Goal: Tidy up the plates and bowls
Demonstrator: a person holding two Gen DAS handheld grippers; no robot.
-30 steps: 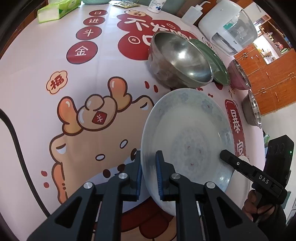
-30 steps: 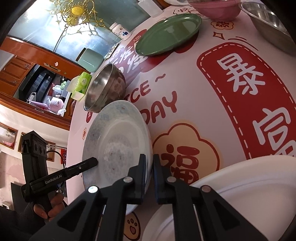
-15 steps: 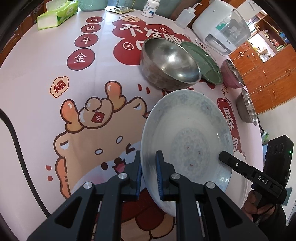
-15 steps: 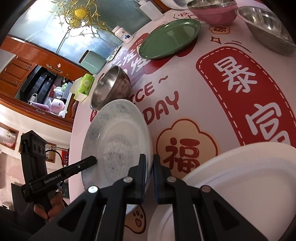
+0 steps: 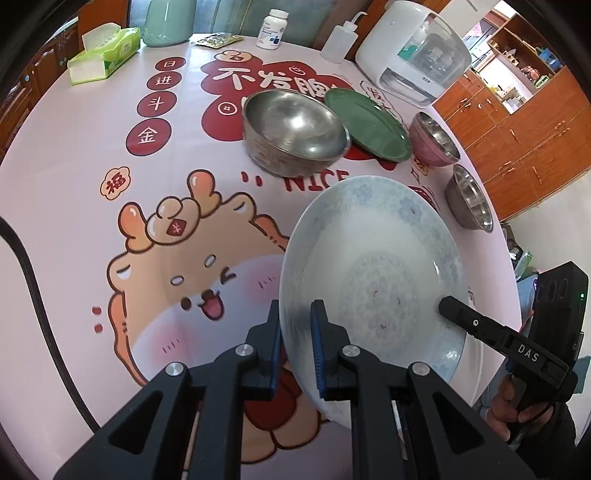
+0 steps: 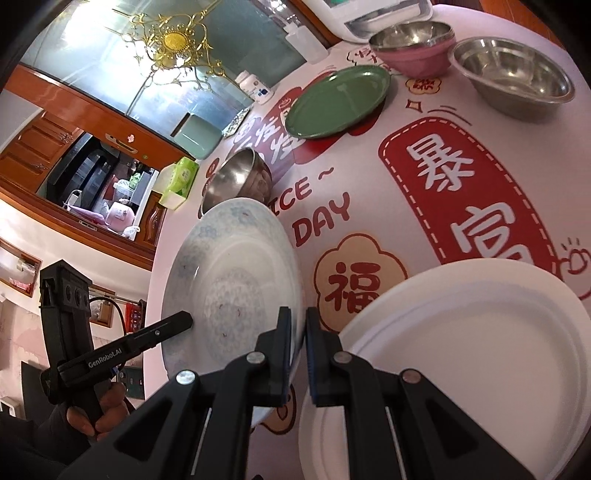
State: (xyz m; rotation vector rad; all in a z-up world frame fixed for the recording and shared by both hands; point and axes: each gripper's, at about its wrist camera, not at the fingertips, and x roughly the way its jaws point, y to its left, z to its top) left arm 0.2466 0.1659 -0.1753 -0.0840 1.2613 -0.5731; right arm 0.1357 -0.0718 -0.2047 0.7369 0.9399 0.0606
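The plate (image 5: 373, 266) is round and shallow, white with a pale blue flower pattern around the rim and a ring of the same pattern in the middle. A few small dark red specks lie on its inner face. It looks glossy and a little cloudy. It is off the table (image 5: 74, 166), tilted, and held from two opposite sides. The left gripper (image 5: 295, 350) is closed on the near rim, one pad under the plate and one pad on its inner face. The right gripper (image 6: 297, 354) is closed on the other rim in the same way; in the left view only its upper finger shows, lying on the inner face.

Just beside the plate, on the right gripper's side, a white plate (image 6: 461, 354) lies flat on the table. Behind the held plate stands a steel bowl (image 5: 295, 129), and next to it a green plate (image 5: 369, 125). Further along are a pink bowl (image 5: 434, 140) with a steel inside and a second steel bowl (image 5: 469, 195), each standing apart.

The table has a pale cloth with a cartoon deer and red Chinese signs. At its far edge are a tissue pack (image 5: 105, 51), a pill bottle (image 5: 271, 29), a squeeze bottle (image 5: 338, 40) and a white machine (image 5: 410, 51).
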